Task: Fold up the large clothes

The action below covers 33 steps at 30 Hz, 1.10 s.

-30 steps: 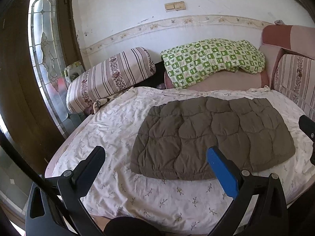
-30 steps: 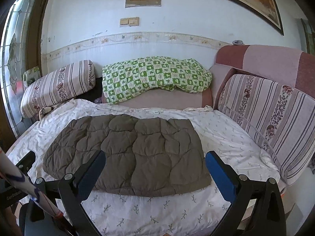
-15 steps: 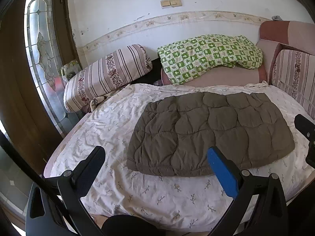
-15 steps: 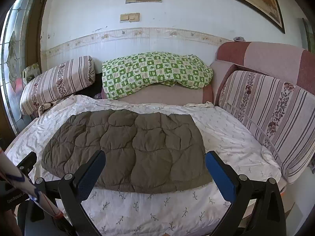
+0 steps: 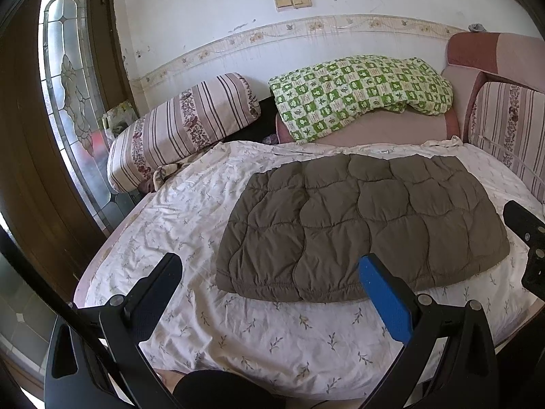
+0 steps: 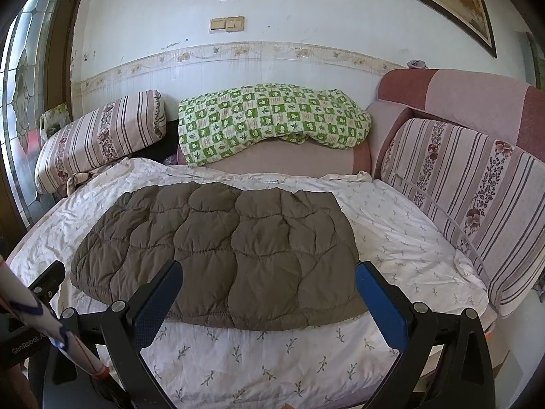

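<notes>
A brown quilted padded garment lies folded flat as a rough rectangle on the white floral sheet of the bed. My left gripper hovers open above the bed's near edge, facing the garment's near left corner, nothing between its fingers. My right gripper is open too, held over the garment's near edge without touching it. The right gripper's black body shows at the right edge of the left wrist view.
A striped bolster pillow lies at the back left, a green checked blanket on the pink sofa back. Striped cushions line the right side. A brown door with a glass panel stands left. A striped sleeve crosses low left.
Both grippers have drifted slightly, so the garment sits a little lower and closer in each view. The garment itself has not moved, and both grippers stay open.
</notes>
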Each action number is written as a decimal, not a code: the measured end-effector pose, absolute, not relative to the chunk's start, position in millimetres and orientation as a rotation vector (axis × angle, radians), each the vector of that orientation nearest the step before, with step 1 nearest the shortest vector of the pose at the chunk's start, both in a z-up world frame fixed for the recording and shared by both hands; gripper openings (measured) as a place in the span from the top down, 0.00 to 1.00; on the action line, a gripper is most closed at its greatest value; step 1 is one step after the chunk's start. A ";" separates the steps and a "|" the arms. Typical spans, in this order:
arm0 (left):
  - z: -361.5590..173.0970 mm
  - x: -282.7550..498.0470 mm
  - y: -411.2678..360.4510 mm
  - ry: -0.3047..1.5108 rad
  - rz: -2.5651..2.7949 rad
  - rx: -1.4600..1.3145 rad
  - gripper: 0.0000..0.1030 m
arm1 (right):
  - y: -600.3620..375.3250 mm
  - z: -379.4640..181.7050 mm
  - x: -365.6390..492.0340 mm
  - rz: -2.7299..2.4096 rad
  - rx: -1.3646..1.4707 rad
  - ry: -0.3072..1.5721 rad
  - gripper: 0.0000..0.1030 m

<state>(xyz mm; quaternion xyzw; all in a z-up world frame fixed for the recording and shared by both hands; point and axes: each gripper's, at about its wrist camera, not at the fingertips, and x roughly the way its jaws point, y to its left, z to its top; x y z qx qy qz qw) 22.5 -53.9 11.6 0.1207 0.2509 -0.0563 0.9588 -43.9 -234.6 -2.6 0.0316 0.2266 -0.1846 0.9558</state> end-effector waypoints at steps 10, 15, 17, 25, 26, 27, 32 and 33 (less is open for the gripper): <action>7.1 23.2 -53.8 0.514 -0.116 0.247 0.00 | -233.7 -6.6 -41.4 -0.372 0.065 0.470 0.00; 4.0 22.6 -52.8 0.515 -0.120 0.248 0.00 | -233.1 -8.0 -41.6 -0.372 0.066 0.474 0.00; 4.1 22.9 -52.8 0.515 -0.121 0.248 0.00 | -233.1 -8.6 -41.4 -0.371 0.064 0.477 0.00; 4.0 22.6 -53.1 0.516 -0.120 0.247 0.00 | -232.6 -9.7 -41.6 -0.372 0.065 0.480 0.00; 4.2 22.9 -52.8 0.516 -0.121 0.248 0.00 | -232.3 -11.1 -41.5 -0.371 0.066 0.481 0.00; 4.0 22.9 -52.7 0.517 -0.121 0.249 0.00 | -232.3 -11.5 -41.6 -0.372 0.066 0.481 0.00; 4.9 23.4 -52.5 0.517 -0.122 0.248 0.00 | -231.2 -15.6 -42.6 -0.372 0.066 0.485 0.00; 4.1 23.0 -52.5 0.518 -0.123 0.247 0.00 | -231.7 -14.7 -41.9 -0.373 0.065 0.485 0.00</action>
